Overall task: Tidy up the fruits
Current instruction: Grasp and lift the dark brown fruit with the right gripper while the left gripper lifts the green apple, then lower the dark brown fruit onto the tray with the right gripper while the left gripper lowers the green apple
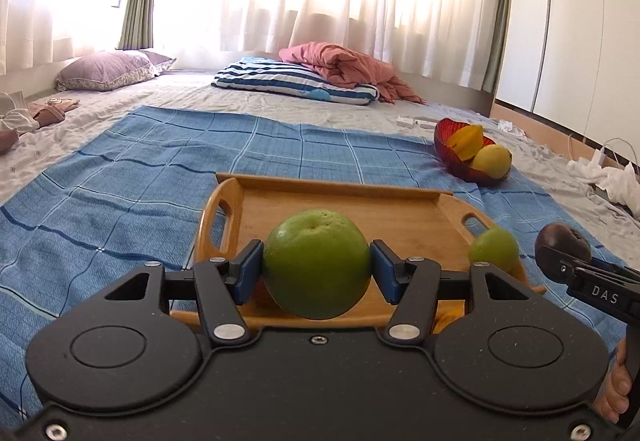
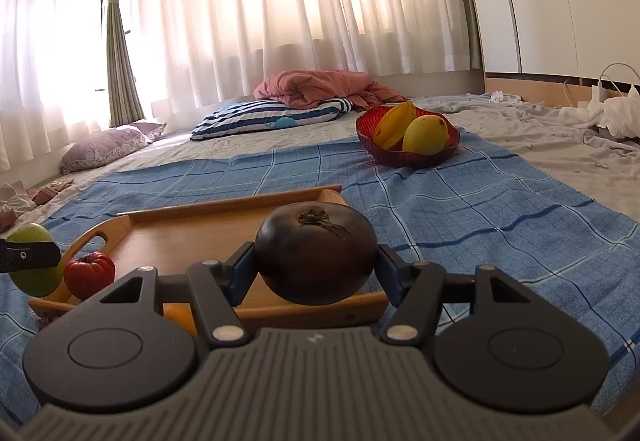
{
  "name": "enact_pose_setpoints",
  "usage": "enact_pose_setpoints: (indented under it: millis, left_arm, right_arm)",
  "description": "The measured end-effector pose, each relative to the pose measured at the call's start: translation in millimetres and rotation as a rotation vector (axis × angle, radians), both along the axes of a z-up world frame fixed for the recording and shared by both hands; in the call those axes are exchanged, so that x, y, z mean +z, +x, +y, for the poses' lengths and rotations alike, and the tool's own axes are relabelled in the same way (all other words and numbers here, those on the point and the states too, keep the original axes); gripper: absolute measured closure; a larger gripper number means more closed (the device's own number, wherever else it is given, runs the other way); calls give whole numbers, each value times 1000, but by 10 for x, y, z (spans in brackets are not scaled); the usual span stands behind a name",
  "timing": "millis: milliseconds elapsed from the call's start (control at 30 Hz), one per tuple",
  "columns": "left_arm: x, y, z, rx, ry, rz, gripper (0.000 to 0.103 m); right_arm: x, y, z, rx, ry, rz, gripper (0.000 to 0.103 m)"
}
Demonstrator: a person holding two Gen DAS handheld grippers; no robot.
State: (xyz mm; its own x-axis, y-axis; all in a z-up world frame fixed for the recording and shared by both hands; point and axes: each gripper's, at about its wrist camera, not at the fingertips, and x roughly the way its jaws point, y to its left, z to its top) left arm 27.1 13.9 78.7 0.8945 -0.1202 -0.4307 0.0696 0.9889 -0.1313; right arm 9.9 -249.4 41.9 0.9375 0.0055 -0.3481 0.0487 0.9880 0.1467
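The left gripper [image 1: 316, 265] pinches a green fruit [image 1: 316, 261] above the wooden tray [image 1: 400, 217]; the right gripper [image 2: 316, 265] pinches a dark fruit [image 2: 316, 253]. Both fruits are round and could slip out on the way to the red bowl [image 2: 404, 157].

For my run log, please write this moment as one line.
left gripper: shut on green fruit | right gripper: shut on dark fruit | both above wooden tray | red bowl: two yellow fruits

Tray [image 2: 192, 237] near on cloth [image 2: 480, 201]; bowl [image 2: 408, 157] behind, to right.
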Motion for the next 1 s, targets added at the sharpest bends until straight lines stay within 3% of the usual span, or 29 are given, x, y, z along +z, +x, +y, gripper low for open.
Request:
enact_pose_setpoints:
  millis: [267, 500, 667, 1000]
  left_arm:
    - [208, 304, 185, 37, 5, -24, 48]
    - [280, 622, 276, 31, -14, 4, 48]
    - [257, 868, 285, 23, -15, 44, 48]
    - [52, 1402, 346, 34, -48, 185, 48]
  right_arm:
    - [215, 215, -10, 40, 12, -30, 37]
    - [323, 518, -53, 65, 40, 1, 37]
    - [331, 765, -28, 88, 12, 35, 37]
    - [358, 1376, -150, 127, 68, 146, 37]
